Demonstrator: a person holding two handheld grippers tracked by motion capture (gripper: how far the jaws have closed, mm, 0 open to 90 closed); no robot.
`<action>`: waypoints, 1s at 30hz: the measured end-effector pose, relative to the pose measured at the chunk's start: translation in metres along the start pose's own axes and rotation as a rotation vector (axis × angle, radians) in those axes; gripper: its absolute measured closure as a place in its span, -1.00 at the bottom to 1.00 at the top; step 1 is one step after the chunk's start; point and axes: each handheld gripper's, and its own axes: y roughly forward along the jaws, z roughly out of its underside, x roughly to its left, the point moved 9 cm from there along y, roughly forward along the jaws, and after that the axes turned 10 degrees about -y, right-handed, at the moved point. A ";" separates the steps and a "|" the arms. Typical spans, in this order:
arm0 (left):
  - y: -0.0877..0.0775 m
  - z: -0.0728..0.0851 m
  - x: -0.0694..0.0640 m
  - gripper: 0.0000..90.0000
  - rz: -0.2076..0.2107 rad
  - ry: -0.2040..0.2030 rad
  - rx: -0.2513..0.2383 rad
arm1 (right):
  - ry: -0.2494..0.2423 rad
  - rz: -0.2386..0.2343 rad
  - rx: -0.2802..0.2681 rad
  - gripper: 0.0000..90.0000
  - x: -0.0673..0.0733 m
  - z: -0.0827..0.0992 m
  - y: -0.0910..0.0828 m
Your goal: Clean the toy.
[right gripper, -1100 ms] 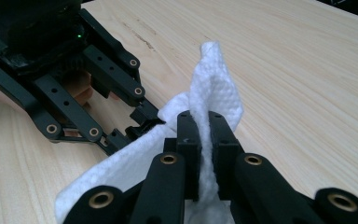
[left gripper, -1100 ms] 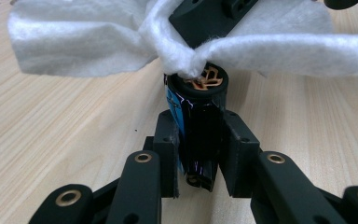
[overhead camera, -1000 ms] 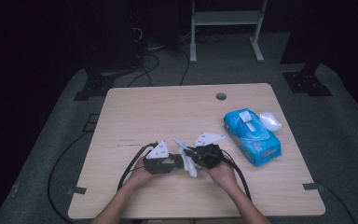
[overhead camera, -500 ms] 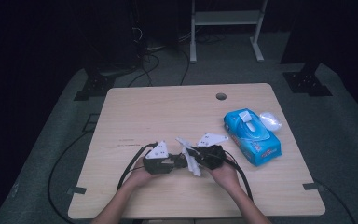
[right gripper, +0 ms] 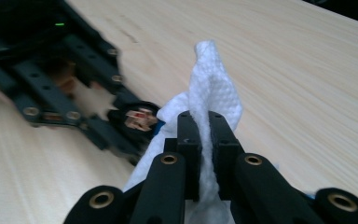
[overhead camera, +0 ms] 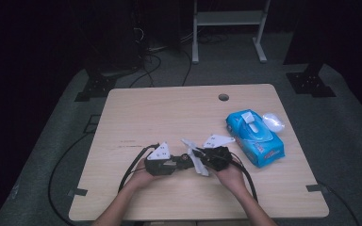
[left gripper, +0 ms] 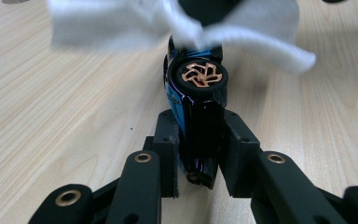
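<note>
One toy car (left gripper: 196,100), one wipe (right gripper: 212,98), two grippers

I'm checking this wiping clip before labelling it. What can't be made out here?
- Toy car, left gripper view: front hidden by the white wipe; rear hidden between the left tongs.
- High view: car too small between both tongs.
- Blue wipe pack, high view: print too small to read.

Toy car (left gripper: 196,105) front hidden behind blurred white wipe (left gripper: 242,28), wipe cut off at top edge, car's underside hidden between jaws
</note>
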 end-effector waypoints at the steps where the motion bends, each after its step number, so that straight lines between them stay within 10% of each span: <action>1: -0.001 0.000 0.000 0.57 0.002 -0.002 0.001 | -0.020 0.002 -0.001 0.89 0.004 -0.002 0.002; 21: -0.001 0.002 0.002 0.57 0.001 -0.005 0.005 | 0.051 0.049 -0.002 0.89 -0.022 0.012 -0.014; 30: -0.004 0.003 0.003 0.57 0.004 -0.006 0.014 | -0.007 -0.008 -0.012 0.88 0.005 -0.004 0.005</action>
